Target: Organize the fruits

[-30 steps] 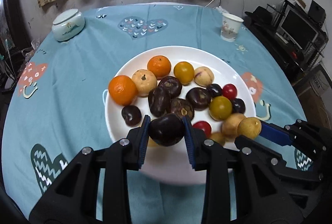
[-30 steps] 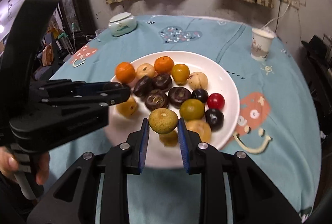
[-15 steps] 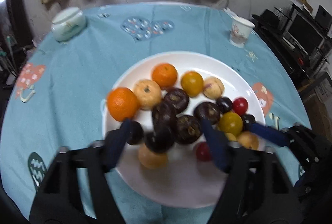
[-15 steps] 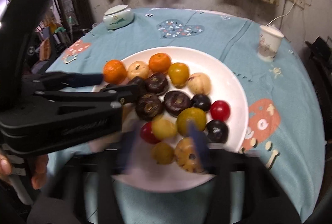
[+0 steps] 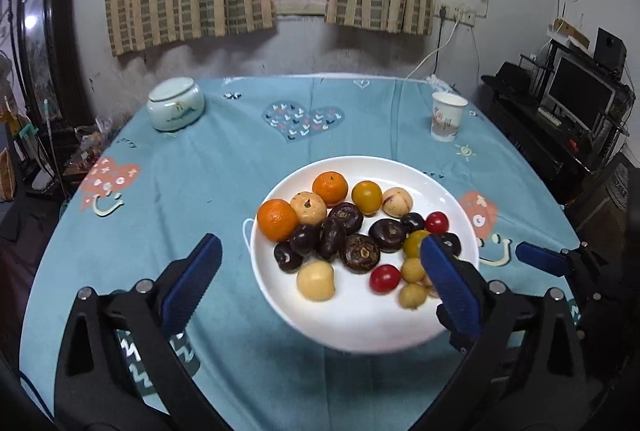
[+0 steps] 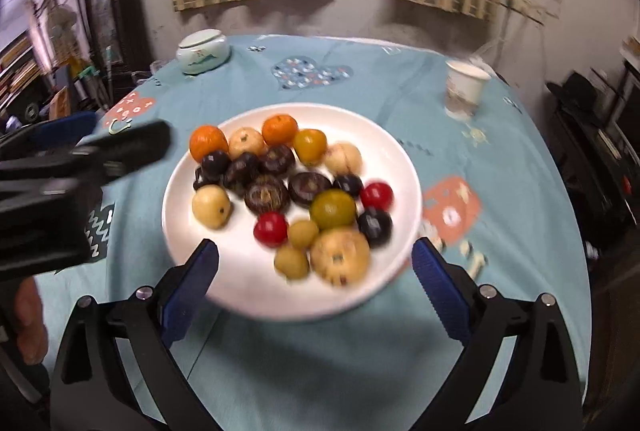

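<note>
Both our left gripper (image 5: 320, 267) and right gripper (image 6: 316, 263) spread empty over the plate (image 5: 360, 327); next grab the 6-o'clock fruit (image 6: 339, 257).

The plate (image 5: 360, 327) sits on the desk (image 5: 224, 171), fruit (image 5: 362, 253) heaped on its far half (the near part bare). A lidded jar (image 5: 175, 104) stands far left behind it, a paper cup (image 5: 447, 116) far right, well apart.
</note>
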Action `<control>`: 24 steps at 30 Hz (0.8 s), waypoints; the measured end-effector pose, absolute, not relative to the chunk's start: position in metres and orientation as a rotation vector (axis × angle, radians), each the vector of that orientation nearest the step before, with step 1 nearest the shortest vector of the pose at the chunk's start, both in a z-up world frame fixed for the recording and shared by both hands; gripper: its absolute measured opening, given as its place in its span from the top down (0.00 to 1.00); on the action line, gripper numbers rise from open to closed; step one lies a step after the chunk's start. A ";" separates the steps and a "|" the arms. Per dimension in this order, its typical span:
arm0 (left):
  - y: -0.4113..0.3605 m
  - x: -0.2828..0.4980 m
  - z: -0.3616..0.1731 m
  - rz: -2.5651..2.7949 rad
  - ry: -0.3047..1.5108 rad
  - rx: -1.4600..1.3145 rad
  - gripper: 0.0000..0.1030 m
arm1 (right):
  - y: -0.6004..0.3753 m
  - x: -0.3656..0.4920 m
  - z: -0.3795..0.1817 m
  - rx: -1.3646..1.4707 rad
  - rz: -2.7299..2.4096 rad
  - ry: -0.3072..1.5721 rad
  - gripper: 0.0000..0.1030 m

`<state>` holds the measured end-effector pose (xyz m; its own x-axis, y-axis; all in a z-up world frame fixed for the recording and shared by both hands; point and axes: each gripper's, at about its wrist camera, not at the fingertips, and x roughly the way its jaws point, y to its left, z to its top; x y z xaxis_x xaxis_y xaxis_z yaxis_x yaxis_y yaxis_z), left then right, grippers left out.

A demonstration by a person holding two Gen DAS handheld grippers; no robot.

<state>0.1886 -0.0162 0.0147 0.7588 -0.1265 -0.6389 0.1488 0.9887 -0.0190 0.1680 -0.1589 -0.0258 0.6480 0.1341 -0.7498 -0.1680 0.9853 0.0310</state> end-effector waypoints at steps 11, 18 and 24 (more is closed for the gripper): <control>-0.007 0.097 0.008 -0.060 0.694 0.029 0.02 | -0.172 0.076 -0.029 -0.054 0.025 0.837 0.05; -0.012 0.085 0.004 -0.091 0.709 0.030 0.02 | -0.168 0.062 -0.027 -0.074 0.030 0.829 0.05; -0.017 0.081 0.005 -0.109 0.701 0.052 0.02 | -0.166 0.059 -0.027 -0.071 0.033 0.827 0.05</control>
